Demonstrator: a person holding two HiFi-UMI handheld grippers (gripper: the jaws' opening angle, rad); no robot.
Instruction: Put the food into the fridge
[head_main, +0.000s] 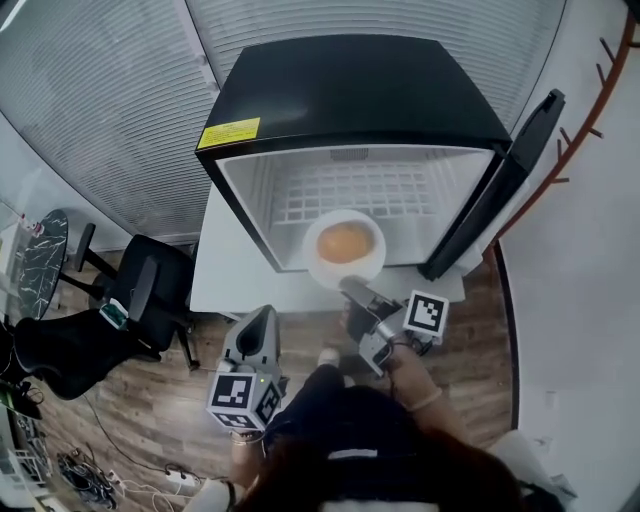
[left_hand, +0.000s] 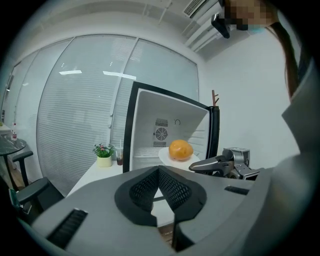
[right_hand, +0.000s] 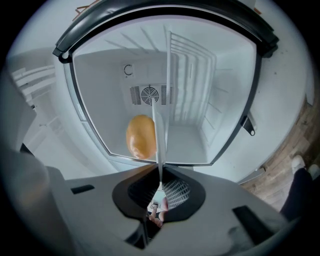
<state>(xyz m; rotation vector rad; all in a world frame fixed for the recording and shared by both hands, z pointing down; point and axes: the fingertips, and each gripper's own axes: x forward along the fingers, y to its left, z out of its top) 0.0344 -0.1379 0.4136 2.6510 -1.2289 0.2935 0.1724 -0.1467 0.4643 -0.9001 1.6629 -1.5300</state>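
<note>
Pinches with the right hand-held gripper (right_hand: 160, 176) the near rim of a white plate (head_main: 311, 250), jaws almost together on it. Carries round orange food (head_main: 346, 242) on that plate, at 12 o'clock, in the mouth of the open fridge (head_main: 360, 90). Holds the left hand-held gripper (left_hand: 159, 172) at 9 o'clock, pressed together, empty.

**Three cameras, one fridge**

The head view looks steeply down on the fridge (head_main: 360, 100) from above. The left gripper view faces it level, from farther back and left. The right gripper view sits near its opening. All share its white interior.
</note>
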